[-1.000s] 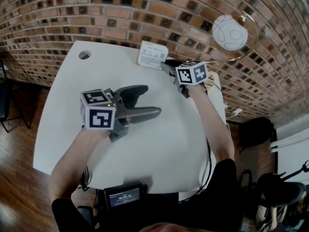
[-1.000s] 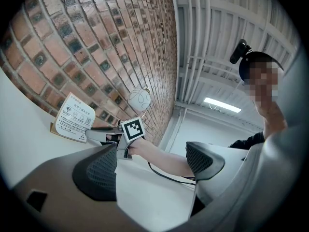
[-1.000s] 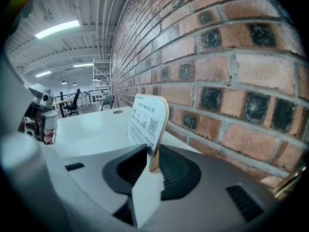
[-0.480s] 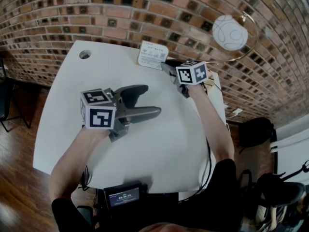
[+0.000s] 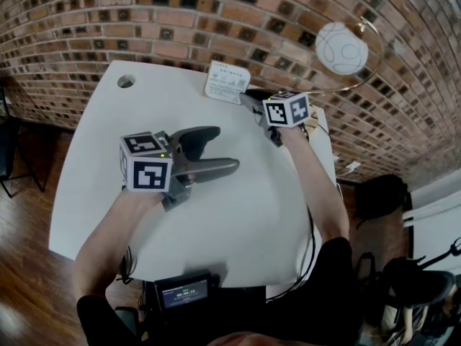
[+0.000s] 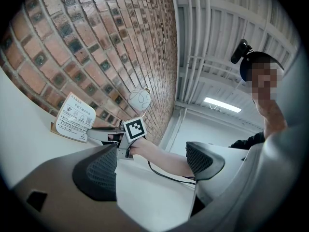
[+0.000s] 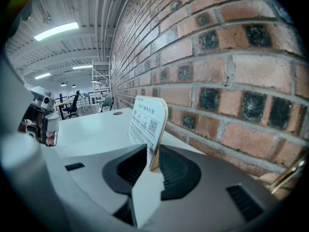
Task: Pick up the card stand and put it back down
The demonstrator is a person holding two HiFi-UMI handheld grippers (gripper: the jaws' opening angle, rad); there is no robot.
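Observation:
The card stand (image 5: 227, 83), a white printed card with a wooden edge, stands upright at the far side of the white table (image 5: 238, 222), close to the brick wall. My right gripper (image 5: 250, 101) is shut on its near edge. In the right gripper view the card stand (image 7: 147, 120) sits pinched between the two dark pads of the right gripper (image 7: 153, 166). Whether its base touches the table I cannot tell. My left gripper (image 5: 216, 151) hovers open over the table's middle, nothing between its fingers. From the left gripper view the card stand (image 6: 73, 123) shows far off beyond the left gripper (image 6: 152, 166).
A brick wall (image 5: 180, 20) runs behind the table. A round white lamp globe (image 5: 342, 49) on a brass hoop stands at the back right. A cable hole (image 5: 126, 82) lies at the table's far left. A small screen device (image 5: 184, 292) sits at the near edge.

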